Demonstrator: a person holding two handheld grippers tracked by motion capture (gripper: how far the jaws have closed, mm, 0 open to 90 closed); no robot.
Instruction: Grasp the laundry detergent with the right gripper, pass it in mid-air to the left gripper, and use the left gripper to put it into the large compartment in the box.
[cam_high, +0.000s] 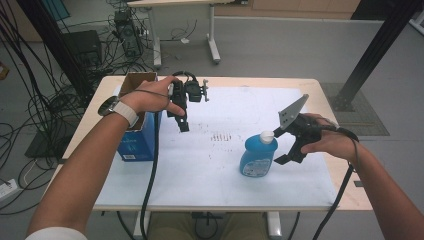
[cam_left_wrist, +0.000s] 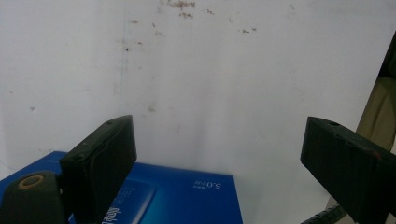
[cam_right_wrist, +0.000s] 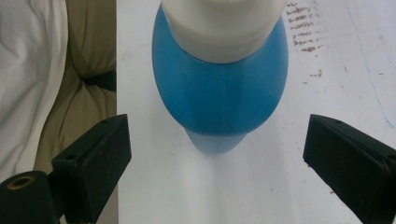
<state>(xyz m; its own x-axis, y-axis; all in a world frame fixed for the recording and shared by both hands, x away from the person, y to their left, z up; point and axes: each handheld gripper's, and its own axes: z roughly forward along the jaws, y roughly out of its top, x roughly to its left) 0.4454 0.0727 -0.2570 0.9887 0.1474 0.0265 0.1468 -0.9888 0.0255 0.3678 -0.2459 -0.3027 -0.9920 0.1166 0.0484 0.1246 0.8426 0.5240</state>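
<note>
High view: a blue bottle (cam_high: 258, 156) with a white cap stands upright on the white sheet (cam_high: 200, 170) covering the table, toward the near right. The right gripper (cam_high: 280, 145) hangs just beside it on the right, jaws spread wide and holding nothing, angled down at the cap. This hand is clearly the nearer one. The left gripper (cam_high: 183, 125) hovers well apart at the far left, next to an open cardboard box (cam_high: 136, 125) with blue sides.

Left gripper view: two matte black jaws stand wide apart with nothing between them, above the scuffed white sheet and a glossy blue box face (cam_left_wrist: 187, 198).

Right gripper view: looking down along the bottle's upright axis, the smooth rounded blue plastic body (cam_right_wrist: 219, 93) and white cap sit centred ahead of the open, empty jaws, not touching them.
</note>
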